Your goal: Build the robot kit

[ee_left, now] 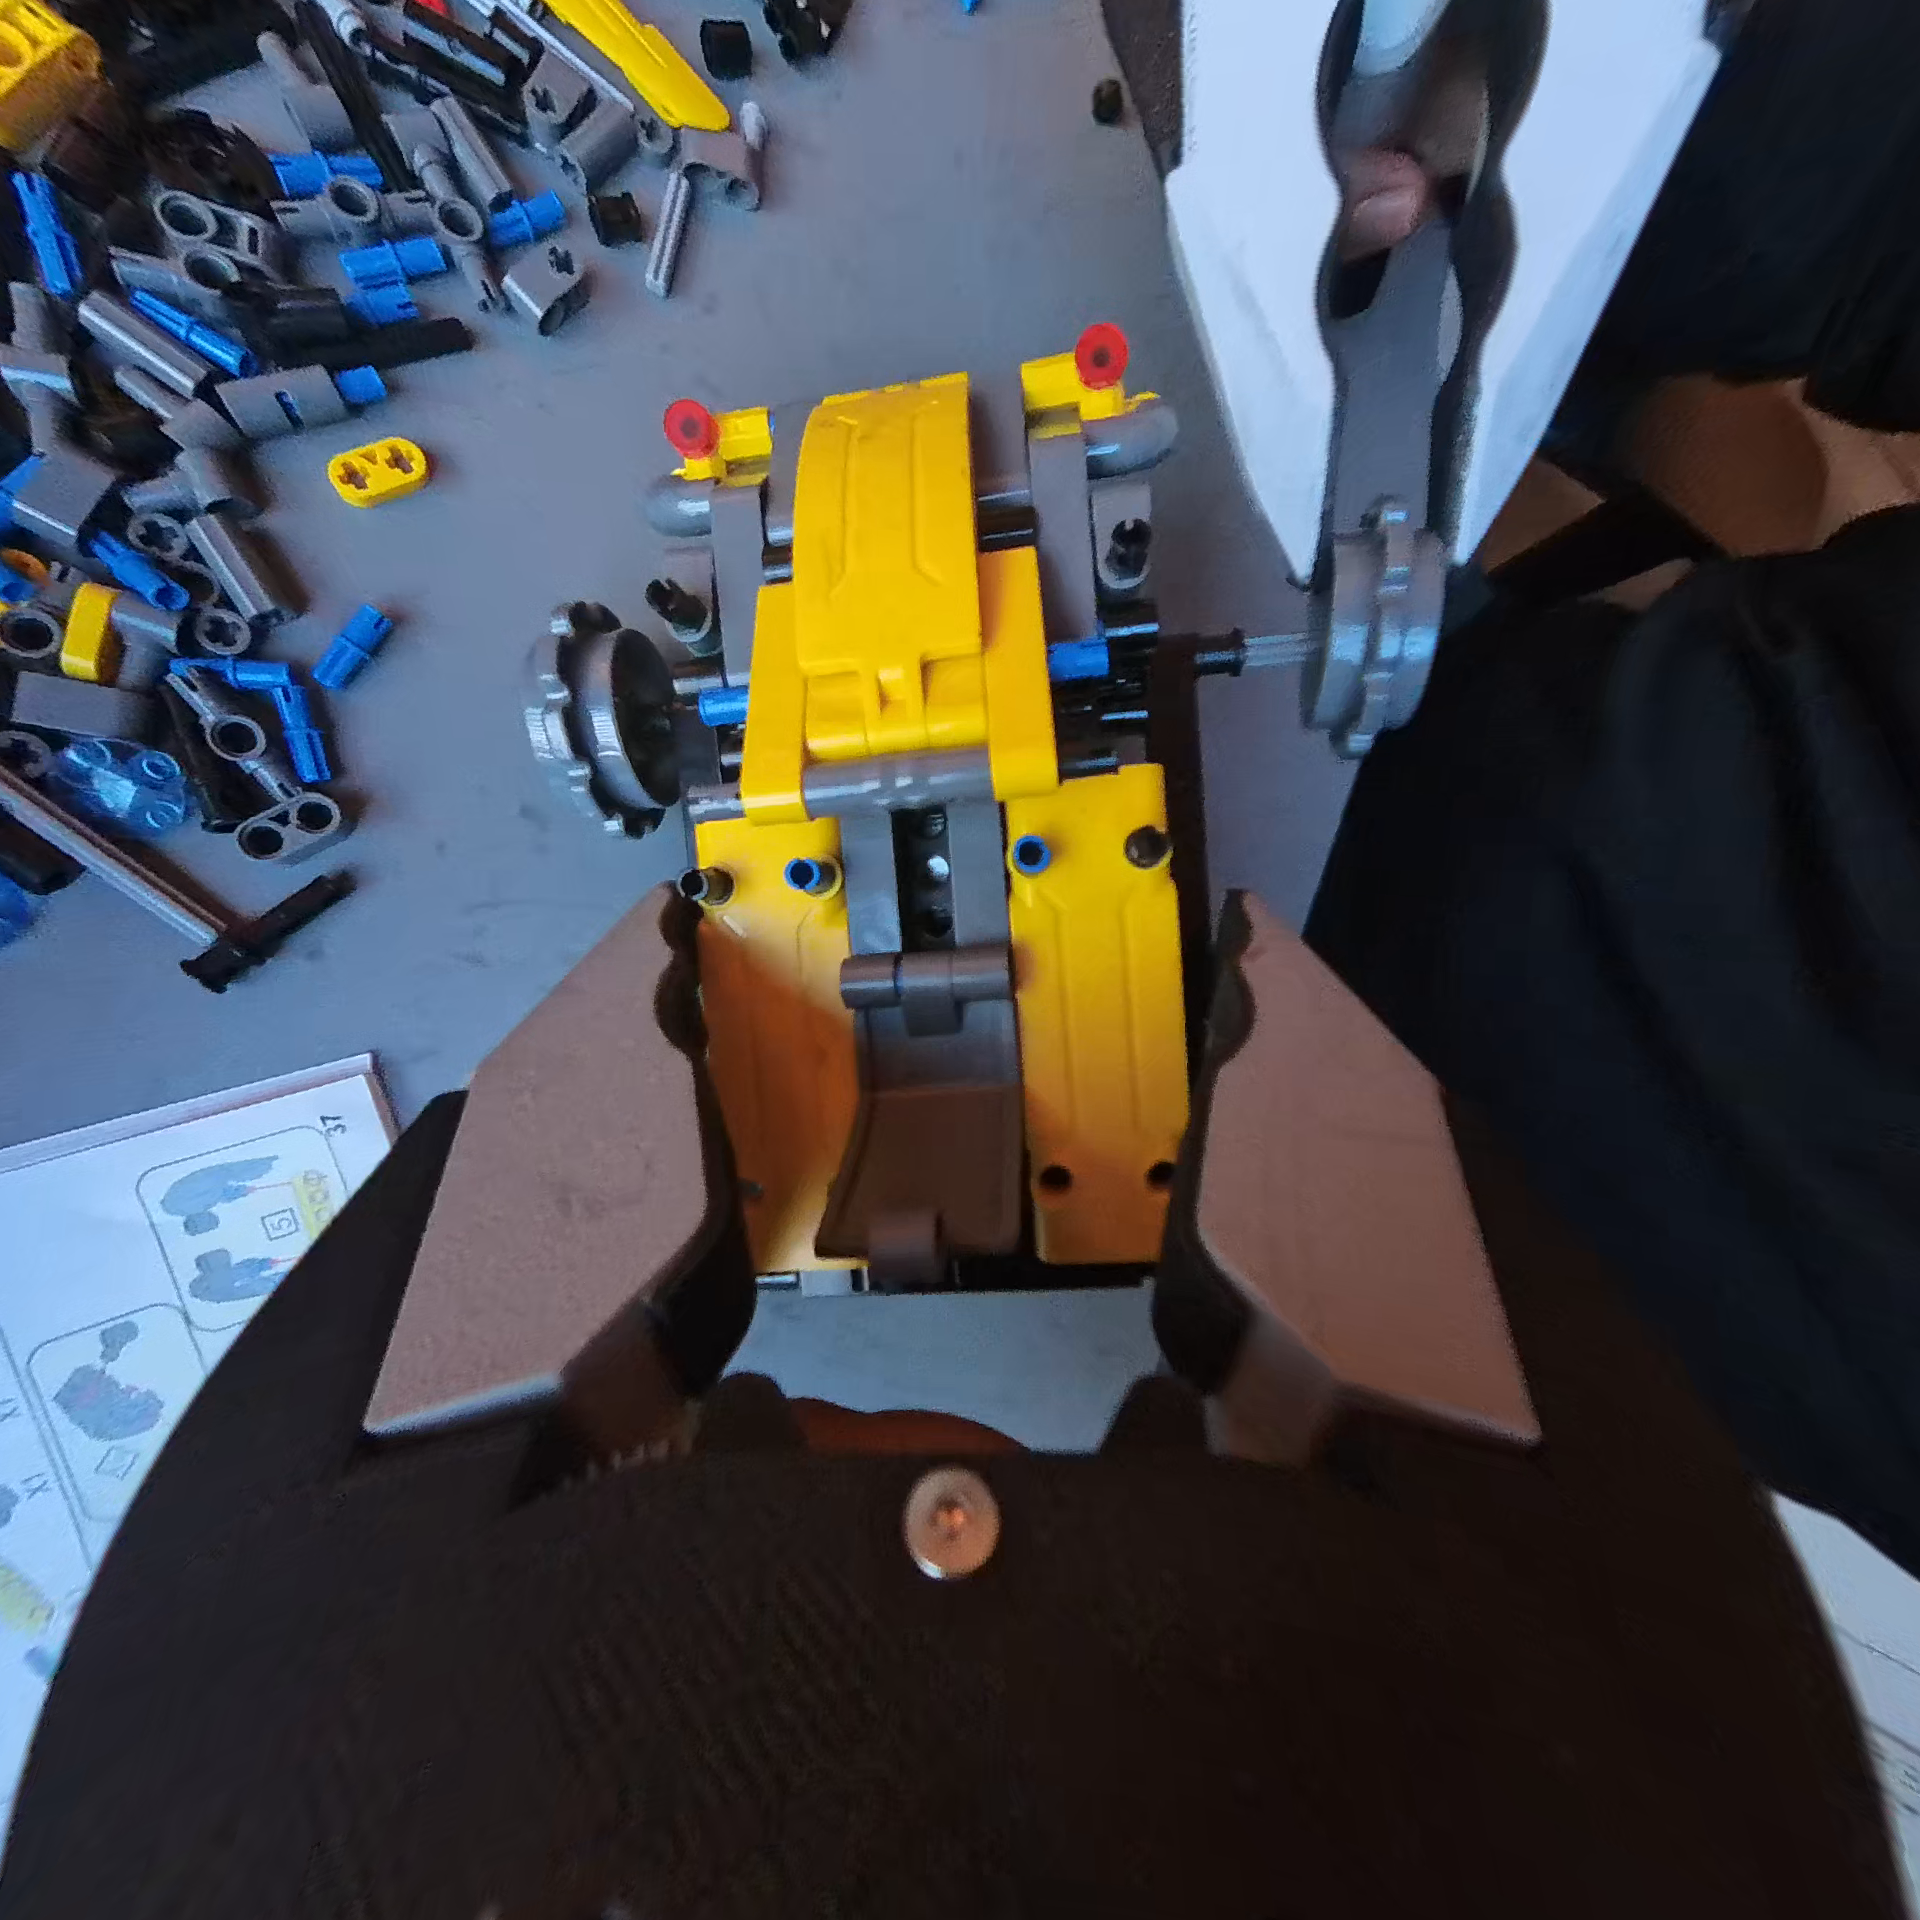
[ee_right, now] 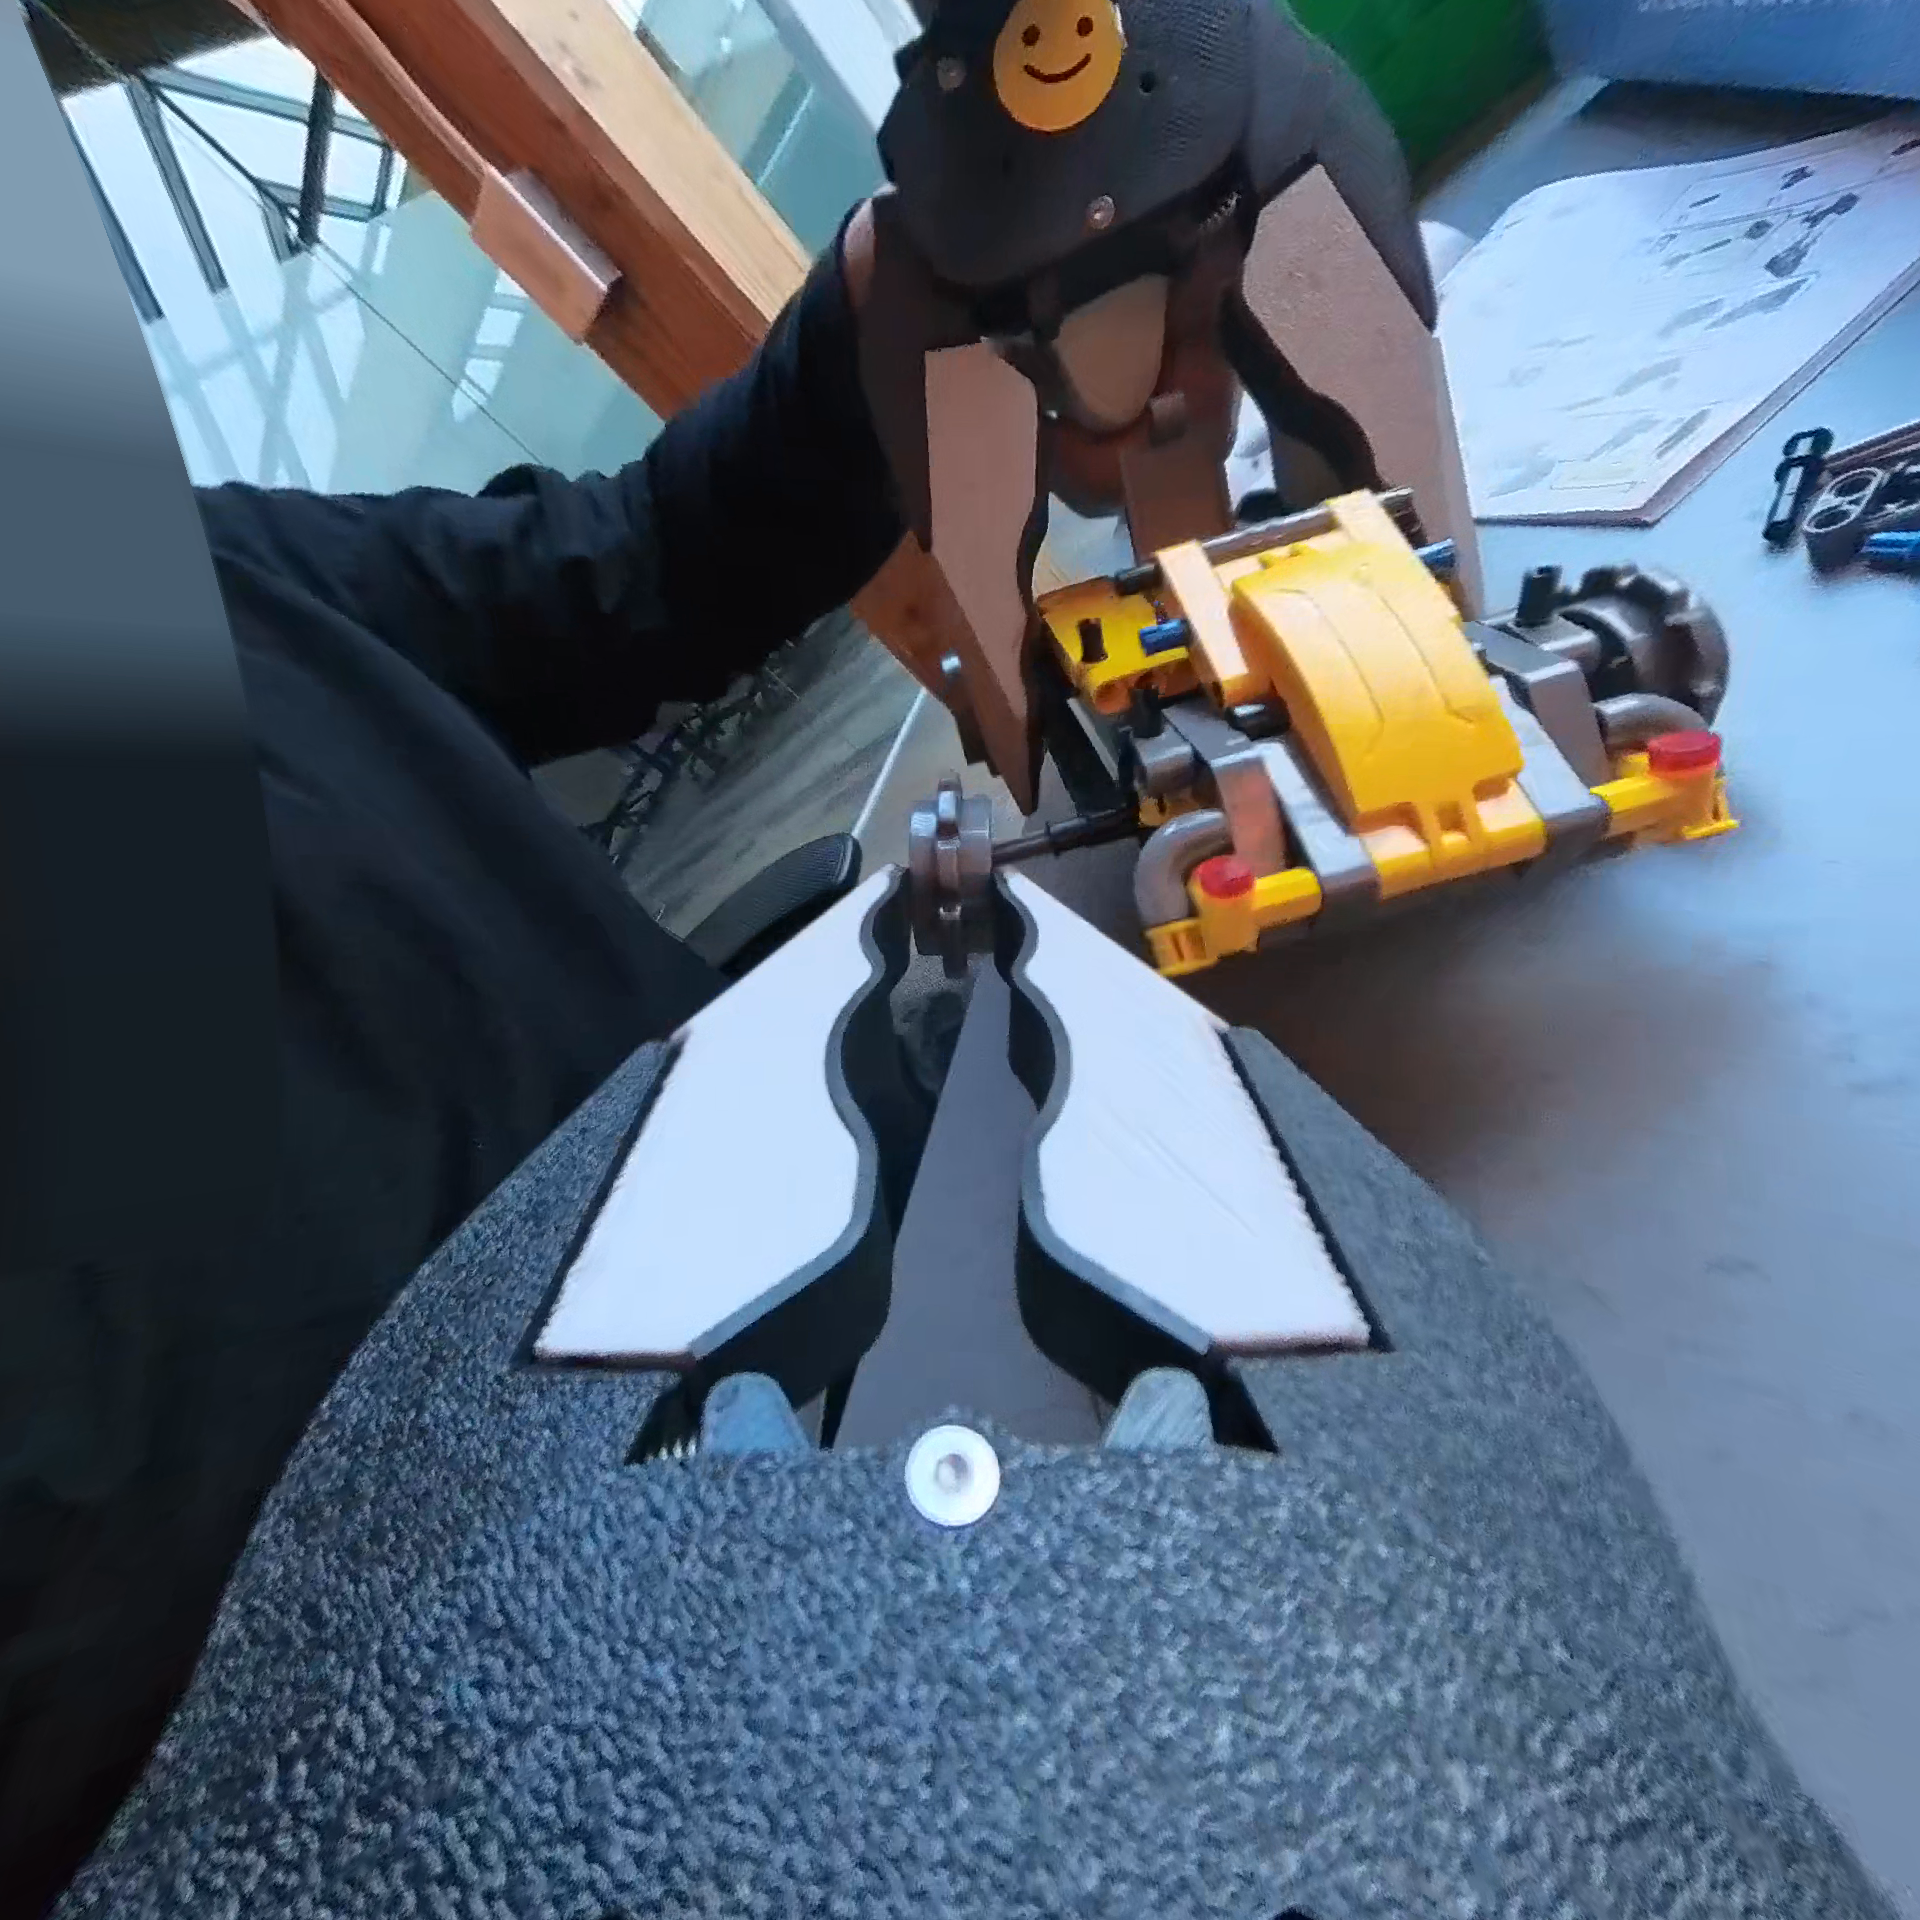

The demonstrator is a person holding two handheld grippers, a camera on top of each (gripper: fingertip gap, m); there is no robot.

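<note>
Clamping the rear half of a yellow-and-grey brick-built vehicle [ee_left: 935,790] between the fingers of our left tool [ee_left: 940,935], we keep it flat on the grey surface [ee_left: 935,239], the jaws spread wide and pressed against its two yellow side panels. Our right tool [ee_right: 951,894] has its fingers nearly together, pinching a small grey toothed wheel [ee_right: 943,847] at their tips; in the left wrist view that wheel sits at 3 o'clock from the vehicle, on the end of a thin black axle [ee_left: 1216,649] that sticks out of the vehicle's side. A matching grey wheel [ee_left: 597,717] is mounted on the opposite side, at 9 o'clock. Two red round studs [ee_left: 689,426] mark the vehicle's far end. Loose grey, blue, black and yellow parts [ee_left: 239,416] lie heaped at 10 o'clock, and an open instruction booklet [ee_left: 135,1278] rests at 8 o'clock. A black sleeve [ee_right: 540,582] reaches behind the left tool.
</note>
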